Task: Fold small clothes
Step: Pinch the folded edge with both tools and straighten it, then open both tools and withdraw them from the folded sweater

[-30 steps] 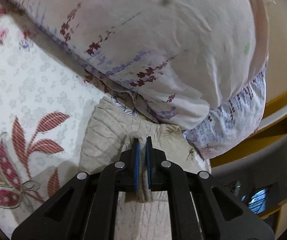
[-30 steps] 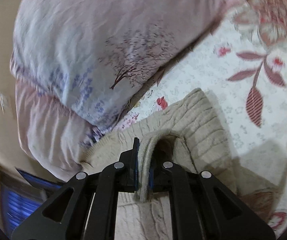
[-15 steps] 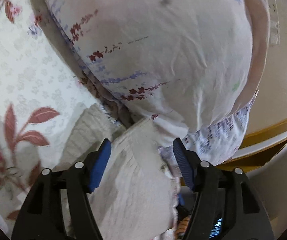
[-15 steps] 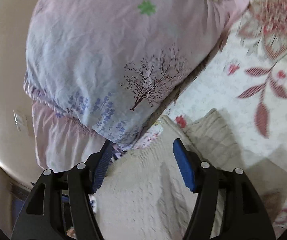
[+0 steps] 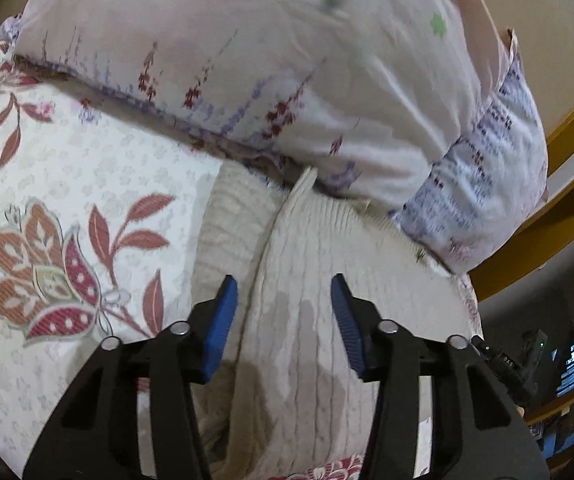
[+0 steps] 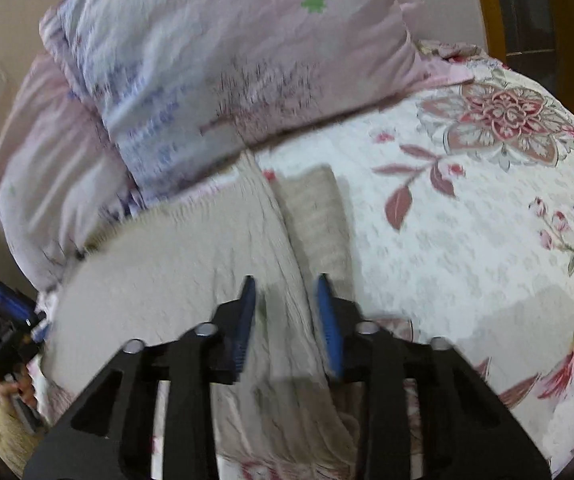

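Both grippers hang empty over the cream knit garment (image 5: 311,280) on the bed (image 5: 87,168): left gripper (image 5: 285,312) wide, right gripper (image 6: 285,312) narrower (frame blurred). One fold looks laid; next likely calls for gripping an edge again. Pillow (image 5: 287,72) crowds the garment's far edge

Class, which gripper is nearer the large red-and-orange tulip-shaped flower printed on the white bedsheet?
Left. The left gripper is open over the beige knitted garment, the tulip print just to its left. The right gripper, over the same garment, sees no such print.
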A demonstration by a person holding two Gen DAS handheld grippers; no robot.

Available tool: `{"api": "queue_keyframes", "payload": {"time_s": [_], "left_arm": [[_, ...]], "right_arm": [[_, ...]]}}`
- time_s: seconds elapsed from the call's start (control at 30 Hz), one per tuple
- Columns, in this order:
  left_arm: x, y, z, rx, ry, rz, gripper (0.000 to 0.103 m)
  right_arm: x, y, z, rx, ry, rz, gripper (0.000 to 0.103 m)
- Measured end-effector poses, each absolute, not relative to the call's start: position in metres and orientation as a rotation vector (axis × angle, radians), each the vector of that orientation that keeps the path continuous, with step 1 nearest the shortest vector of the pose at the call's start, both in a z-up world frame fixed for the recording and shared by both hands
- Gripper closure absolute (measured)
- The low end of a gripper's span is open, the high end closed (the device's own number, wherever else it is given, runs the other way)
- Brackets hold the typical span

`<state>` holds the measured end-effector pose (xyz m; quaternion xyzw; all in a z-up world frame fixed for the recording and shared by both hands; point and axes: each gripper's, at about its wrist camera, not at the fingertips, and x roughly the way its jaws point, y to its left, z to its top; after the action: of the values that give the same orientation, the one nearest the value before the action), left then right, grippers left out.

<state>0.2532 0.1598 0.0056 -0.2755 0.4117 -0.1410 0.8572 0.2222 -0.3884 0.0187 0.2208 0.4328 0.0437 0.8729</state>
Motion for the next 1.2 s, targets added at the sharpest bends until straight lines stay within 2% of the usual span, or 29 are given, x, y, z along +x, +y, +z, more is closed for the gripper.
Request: {"api": "queue_keyframes", "payload": {"time_s": [0.03, 0.1, 0.17, 0.43, 0.63, 0.73, 0.9, 1.03, 1.2], "left_arm": [[0.253, 0.161, 0.003, -0.578, 0.873, -0.298, 0.067], [0.252, 0.158, -0.002, -0.568, 0.884, -0.297, 0.084], [0.25, 0.156, -0.004, -0.553, 0.895, -0.301, 0.095], [0.237, 0.168, 0.0, -0.575, 0.892, -0.31, 0.097], [0.237, 0.168, -0.009, -0.559, 0.909, -0.286, 0.096], [0.237, 0.161, -0.004, -0.528, 0.902, -0.279, 0.09], [0.228, 0.163, 0.014, -0.517, 0.836, -0.259, 0.054], [0.219, 0.151, 0.033, -0.461, 0.752, -0.276, 0.047], [0.216, 0.115, 0.037, -0.365, 0.747, -0.377, 0.039]], "right_arm": [[0.221, -0.385, 0.016, 0.435, 0.916, 0.087, 0.087], [0.217, -0.383, 0.018, 0.407, 0.901, 0.089, 0.092], [0.214, -0.384, 0.022, 0.426, 0.892, 0.094, 0.093], [0.192, -0.385, 0.036, 0.447, 0.859, 0.079, 0.094], [0.191, -0.379, 0.02, 0.399, 0.903, 0.021, 0.094], [0.194, -0.372, 0.023, 0.354, 0.902, -0.003, 0.093], [0.191, -0.365, 0.04, 0.313, 0.858, -0.034, 0.079], [0.192, -0.344, 0.055, 0.251, 0.818, 0.027, 0.077], [0.205, -0.303, 0.052, 0.153, 0.839, 0.109, 0.077]]}}
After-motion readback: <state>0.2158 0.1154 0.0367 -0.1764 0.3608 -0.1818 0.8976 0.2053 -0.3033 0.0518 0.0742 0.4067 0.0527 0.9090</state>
